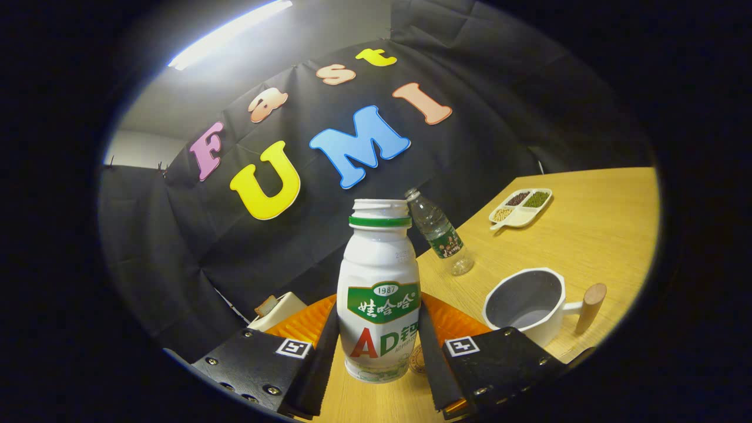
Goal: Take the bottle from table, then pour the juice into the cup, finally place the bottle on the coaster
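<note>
Right between the fingers of the gripper stands a white bottle with a green ring under its open mouth; the cap is off, and what is inside cannot be seen through the opaque wall. Both fingers press against its lower sides, so the gripper is clamped on it. The bottle stands upright relative to the gripper, its base close to the wooden tabletop; whether it touches the surface I cannot tell. Just behind the bottle lies an orange ribbed coaster. Ahead and to the right of the right finger sits a white cup with a grey inside and a wooden handle; it looks empty. Beyond the bottle, slightly right, a clear plastic water bottle looks nearly empty. Further off to the right lies a white divided tray holding dark, green and pale grains in separate compartments. The whole scene appears tilted, the tabletop sloping up to the right.
</note>
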### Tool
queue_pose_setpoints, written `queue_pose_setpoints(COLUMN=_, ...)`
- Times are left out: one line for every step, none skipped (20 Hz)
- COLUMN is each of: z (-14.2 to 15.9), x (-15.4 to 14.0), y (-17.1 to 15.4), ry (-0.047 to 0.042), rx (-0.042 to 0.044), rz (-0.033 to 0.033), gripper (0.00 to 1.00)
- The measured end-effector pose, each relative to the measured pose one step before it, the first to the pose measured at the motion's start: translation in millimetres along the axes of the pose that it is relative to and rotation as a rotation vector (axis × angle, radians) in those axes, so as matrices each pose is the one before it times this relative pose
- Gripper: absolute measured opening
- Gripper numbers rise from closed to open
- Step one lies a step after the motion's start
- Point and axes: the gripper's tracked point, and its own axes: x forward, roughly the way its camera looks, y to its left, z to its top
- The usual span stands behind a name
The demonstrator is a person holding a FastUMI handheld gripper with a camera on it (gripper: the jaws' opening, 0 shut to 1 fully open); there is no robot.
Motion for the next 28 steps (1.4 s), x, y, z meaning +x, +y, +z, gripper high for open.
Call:
queue_pose_setpoints(z=1.17, x=-0.17, y=-2.36, ry=-0.00743, rx=-0.06605, rz=-0.02393, gripper=0.68)
queue_pose_setpoints(z=-0.82, x=1.65, y=-1.73, ry=-0.00746, rx=-0.06724, rz=-0.02093, gripper=0.68)
queue_pose_setpoints(z=-0.92, x=1.80, y=2.69, ry=-0.00563, rx=-0.06379, rz=-0.01304, gripper=0.68)
queue_pose_setpoints(z=-2.10, x=2.01, y=1.73, ry=-0.01210, rx=-0.05741, rz=-0.00856, gripper=0.68)
queue_pose_setpoints(z=1.11, x=0.51, y=2.28, ry=-0.01313, rx=-0.04556, rz=-0.00766, gripper=0.68)
queue_pose_setpoints(z=0.53, x=-1.17, y=-0.03, ry=-0.01290, rx=-0.03594, rz=-0.00403, gripper=0.68)
queue_pose_setpoints(z=0.86, x=1.08, y=-0.57, ry=-0.01173, rx=-0.02750, rz=-0.00831, gripper=0.68)
queue_pose_setpoints(z=0.48, x=1.33, y=-1.78, ry=-0.00946, rx=-0.02470, rz=-0.01057, gripper=0.68)
queue_pose_setpoints(z=0.54, x=0.71, y=0.60, ry=-0.00711, rx=-0.01799, rz=-0.00685, gripper=0.68)
queue_pose_setpoints(z=-1.14, x=2.42, y=-1.03, ry=-0.00267, rx=-0.01290, rz=-0.00118, gripper=0.68)
queue_pose_setpoints(z=-0.24, x=1.38, y=2.18, ry=-0.00253, rx=-0.00840, rz=0.00328, gripper=0.68)
queue_pose_setpoints(z=1.35, x=-2.85, y=3.18, ry=-0.00537, rx=-0.00617, rz=0.00450, gripper=0.68)
queue_pose_setpoints(z=0.37, x=0.84, y=3.27, ry=-0.00506, rx=-0.01732, rz=0.00612, gripper=0.68)
queue_pose_setpoints(z=-2.96, x=1.45, y=-0.56, ry=0.00297, rx=-0.03586, rz=-0.00412, gripper=0.68)
queue_pose_setpoints(z=-2.76, x=2.44, y=0.96, ry=0.00957, rx=-0.04839, rz=-0.01116, gripper=0.68)
queue_pose_setpoints(z=-3.73, x=1.32, y=2.46, ry=0.01238, rx=-0.04427, rz=-0.00637, gripper=0.68)
queue_pose_setpoints(z=-3.91, x=1.65, y=4.18, ry=0.01274, rx=-0.02135, rz=0.00044, gripper=0.68)
queue_pose_setpoints(z=-3.66, x=3.05, y=3.69, ry=0.01360, rx=-0.00536, rz=0.01234, gripper=0.68)
queue_pose_setpoints(z=-3.23, x=2.98, y=4.33, ry=0.00660, rx=-0.00247, rz=0.01331, gripper=0.68)
queue_pose_setpoints(z=-0.14, x=4.57, y=3.34, ry=-0.00083, rx=-0.00746, rz=0.00471, gripper=0.68)
queue_pose_setpoints(z=-0.10, x=2.21, y=2.77, ry=-0.00261, rx=-0.01379, rz=-0.00062, gripper=0.68)
queue_pose_setpoints(z=-1.63, x=2.37, y=-0.94, ry=-0.00244, rx=-0.01509, rz=-0.00227, gripper=0.68)
queue_pose_setpoints(z=-0.80, x=1.98, y=-0.28, ry=-0.00406, rx=-0.00736, rz=-0.00434, gripper=0.68)
queue_pose_setpoints(z=-2.01, x=3.24, y=1.82, ry=-0.00473, rx=0.00184, rz=0.00424, gripper=0.68)
queue_pose_setpoints(z=-4.02, x=2.72, y=1.80, ry=0.00778, rx=0.00429, rz=0.00564, gripper=0.68)
queue_pose_setpoints(z=-8.40, x=4.04, y=-0.96, ry=0.01289, rx=0.00125, rz=0.00502, gripper=0.68)
queue_pose_setpoints(z=-4.63, x=2.58, y=-1.03, ry=0.00740, rx=0.00387, rz=-0.00018, gripper=0.68)
queue_pose_setpoints(z=-3.71, x=1.60, y=-0.46, ry=0.00494, rx=0.01057, rz=0.00158, gripper=0.68)
